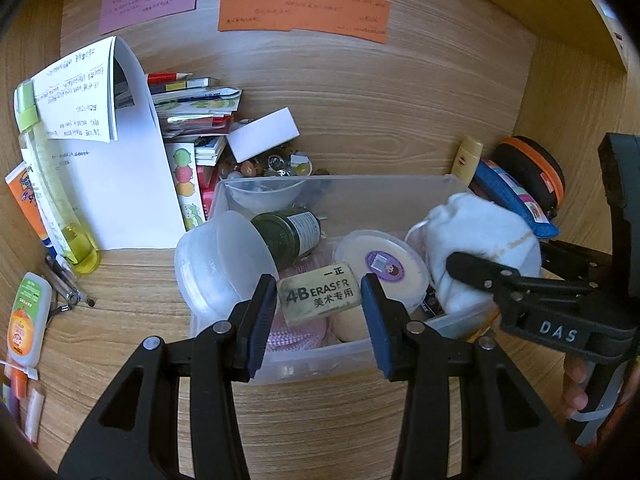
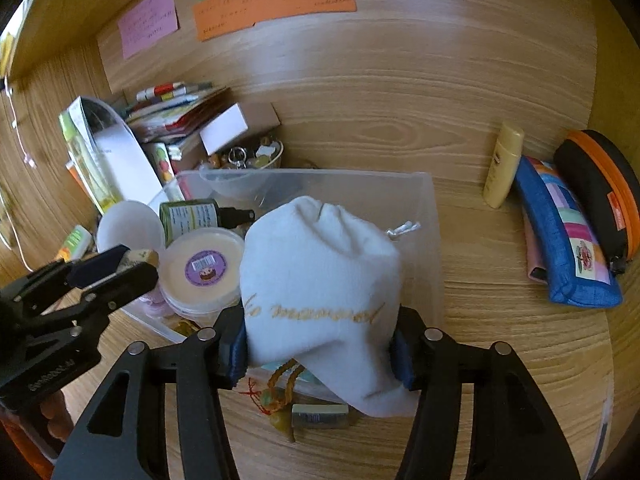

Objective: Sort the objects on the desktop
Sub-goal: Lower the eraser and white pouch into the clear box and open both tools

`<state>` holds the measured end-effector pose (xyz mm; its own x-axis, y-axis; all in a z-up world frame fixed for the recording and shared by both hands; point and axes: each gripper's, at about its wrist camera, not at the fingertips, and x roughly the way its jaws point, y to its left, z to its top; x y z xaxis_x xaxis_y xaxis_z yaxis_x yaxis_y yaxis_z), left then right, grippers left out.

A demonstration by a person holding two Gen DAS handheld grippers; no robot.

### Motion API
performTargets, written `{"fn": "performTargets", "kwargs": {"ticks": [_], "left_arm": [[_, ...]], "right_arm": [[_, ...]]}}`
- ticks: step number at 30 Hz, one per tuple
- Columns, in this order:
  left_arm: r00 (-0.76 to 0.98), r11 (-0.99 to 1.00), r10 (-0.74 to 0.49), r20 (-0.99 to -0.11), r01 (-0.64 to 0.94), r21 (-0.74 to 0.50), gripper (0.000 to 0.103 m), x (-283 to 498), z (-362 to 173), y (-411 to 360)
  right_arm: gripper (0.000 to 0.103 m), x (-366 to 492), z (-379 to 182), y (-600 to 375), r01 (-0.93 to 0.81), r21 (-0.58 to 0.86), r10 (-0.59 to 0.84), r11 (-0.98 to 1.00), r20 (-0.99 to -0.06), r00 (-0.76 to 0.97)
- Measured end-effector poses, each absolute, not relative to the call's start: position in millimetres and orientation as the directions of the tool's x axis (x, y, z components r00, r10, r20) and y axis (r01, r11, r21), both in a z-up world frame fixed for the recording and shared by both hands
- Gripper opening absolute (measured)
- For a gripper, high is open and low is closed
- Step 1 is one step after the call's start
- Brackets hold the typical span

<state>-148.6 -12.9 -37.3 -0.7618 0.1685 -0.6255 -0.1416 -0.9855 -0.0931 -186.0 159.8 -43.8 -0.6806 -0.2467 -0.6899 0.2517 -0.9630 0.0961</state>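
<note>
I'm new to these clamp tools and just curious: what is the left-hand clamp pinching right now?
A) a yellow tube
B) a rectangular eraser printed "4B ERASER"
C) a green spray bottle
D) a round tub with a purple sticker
B: in the left wrist view the eraser sits pinched between the left gripper fingers, above the clear plastic bin; the right gripper holds the white drawstring pouch.

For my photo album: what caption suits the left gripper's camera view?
Left gripper pinching a 4B eraser over a cluttered clear plastic bin.
</note>
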Motion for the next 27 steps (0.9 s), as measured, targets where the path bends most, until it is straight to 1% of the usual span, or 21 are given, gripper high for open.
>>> {"fn": "performTargets", "kwargs": {"ticks": [2,7,12,18,20,23,27], "left_arm": [[-0.762,-0.986,0.167,-0.626,-0.145,-0.087,0.043,-149,-37,-13],[-0.747,-0.984,0.171,-0.643,-0.156,-0.08,0.044,-148,-41,-11],[-0.748,-0.984,0.172,-0.641,-0.158,-0.08,0.049,-143,-36,-11],[-0.773,-0.987,0.158,-0.615,-0.149,-0.065,0.065,-131,-28,-8],[-0.779,-0.987,0.156,-0.607,-0.148,-0.064,0.066,-126,-25,-8],[-0.79,-0.988,0.149,-0.595,-0.14,-0.062,0.072,-120,-20,-8],[-0.796,-0.987,0.156,-0.585,-0.145,-0.066,0.073,-111,-16,-7]], "right_arm": [[0.061,-186,-45,157,0.254,0.079,-0.236,-0.964,-0.694,-0.68],[0.067,-184,-45,152,0.263,0.052,-0.223,-0.963,-0.701,-0.677],[0.081,-176,-39,151,0.261,0.023,-0.204,-0.965,-0.69,-0.694],[0.084,-158,-23,150,0.259,-0.051,-0.165,-0.965,-0.647,-0.744],[0.084,-153,-18,152,0.254,-0.062,-0.158,-0.965,-0.635,-0.756],[0.086,-147,-12,159,0.243,-0.053,-0.158,-0.969,-0.623,-0.766],[0.087,-140,-5,174,0.21,-0.029,-0.149,-0.977,-0.608,-0.779]]}}
